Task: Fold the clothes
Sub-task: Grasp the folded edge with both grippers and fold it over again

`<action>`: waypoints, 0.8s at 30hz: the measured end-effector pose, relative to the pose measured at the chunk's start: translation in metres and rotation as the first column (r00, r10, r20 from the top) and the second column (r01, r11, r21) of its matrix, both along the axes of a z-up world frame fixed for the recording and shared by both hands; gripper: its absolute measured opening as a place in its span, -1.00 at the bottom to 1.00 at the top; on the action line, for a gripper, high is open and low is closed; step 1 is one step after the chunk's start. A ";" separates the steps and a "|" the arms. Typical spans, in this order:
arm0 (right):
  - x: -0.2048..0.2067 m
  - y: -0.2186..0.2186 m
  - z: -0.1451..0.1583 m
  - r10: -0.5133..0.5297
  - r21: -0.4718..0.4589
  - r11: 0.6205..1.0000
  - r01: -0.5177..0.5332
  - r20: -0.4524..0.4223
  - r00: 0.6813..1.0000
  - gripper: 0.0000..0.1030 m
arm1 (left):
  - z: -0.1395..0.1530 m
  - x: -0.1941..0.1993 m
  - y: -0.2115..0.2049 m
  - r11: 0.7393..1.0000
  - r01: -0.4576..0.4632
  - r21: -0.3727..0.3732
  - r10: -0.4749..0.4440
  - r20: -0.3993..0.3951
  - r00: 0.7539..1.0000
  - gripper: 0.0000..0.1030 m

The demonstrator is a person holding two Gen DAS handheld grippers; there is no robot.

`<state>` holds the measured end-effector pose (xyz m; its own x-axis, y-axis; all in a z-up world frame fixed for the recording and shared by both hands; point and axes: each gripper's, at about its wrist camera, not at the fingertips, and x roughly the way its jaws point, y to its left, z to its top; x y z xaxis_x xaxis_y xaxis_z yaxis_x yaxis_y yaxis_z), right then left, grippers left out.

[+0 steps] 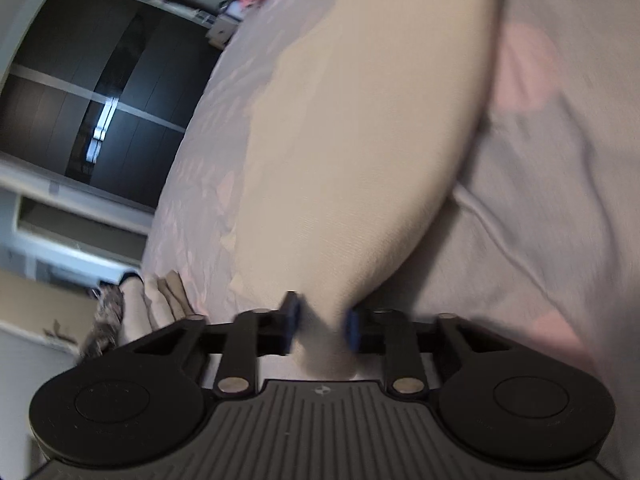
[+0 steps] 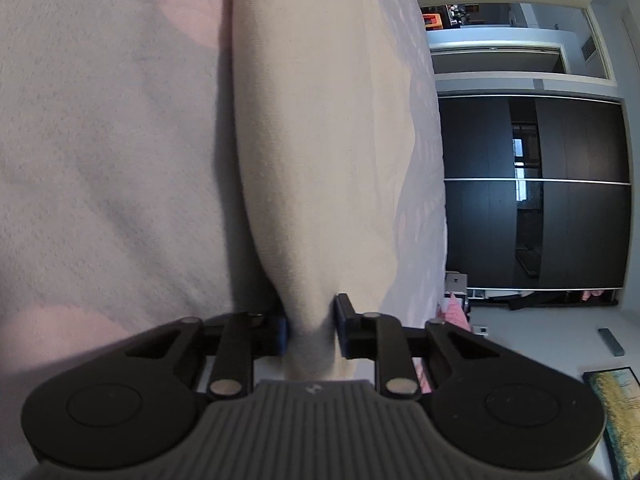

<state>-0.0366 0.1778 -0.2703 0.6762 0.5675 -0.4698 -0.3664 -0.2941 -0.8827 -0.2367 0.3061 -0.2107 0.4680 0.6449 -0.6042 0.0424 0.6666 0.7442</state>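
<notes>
the jaws of the left gripper [image 1: 320,326] were clenched on a bunched end of a cream garment [image 1: 360,140], the cloth squeezed between the two blue pads [image 1: 294,316]. from that pinch the cloth widened and ran away over the bed [image 1: 560,220], whose cover was pale grey with soft pink patches. it seemed to be held off the bed there, judging by the shadow along its right edge. the left view was blurred, so finer folds could not be made out. beside that gripper lay a stack of folded clothes [image 1: 160,304] near the bed's edge, probably finished pieces set out of the way.

the jaws of the right gripper [image 2: 311,330] were likewise clamped on a gathered end of the cream garment, which stretched ahead as a long band above the bed. holding both ends likely kept the piece taut and straight, ready for a fold. a dark wardrobe [image 2: 536,192] stood beyond the bed.
</notes>
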 end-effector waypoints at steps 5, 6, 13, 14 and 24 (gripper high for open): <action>-0.001 0.000 0.018 -0.047 0.061 0.997 0.049 -0.046 0.998 -0.73 | 0.033 -0.001 0.004 0.996 -0.039 -0.077 0.044 0.073 0.996 -0.90; -0.001 0.001 0.027 -0.060 0.080 0.995 0.066 -0.071 0.996 -0.74 | 0.041 -0.001 0.005 0.994 -0.043 -0.102 0.054 0.099 0.994 -0.90; -0.010 -0.020 0.095 -0.077 0.127 0.986 0.111 -0.245 0.967 -0.75 | 0.095 -0.027 0.002 0.978 -0.026 -0.205 0.068 0.198 0.978 -0.91; -0.013 -0.026 0.103 -0.072 0.124 0.986 0.108 -0.266 0.961 -0.75 | 0.099 -0.034 -0.002 0.974 -0.020 -0.225 0.066 0.202 0.977 -0.91; -0.074 -0.093 0.114 -0.039 0.082 0.994 0.076 -0.379 0.924 -0.75 | 0.120 -0.098 -0.042 0.940 0.023 -0.340 0.062 0.238 0.969 -0.91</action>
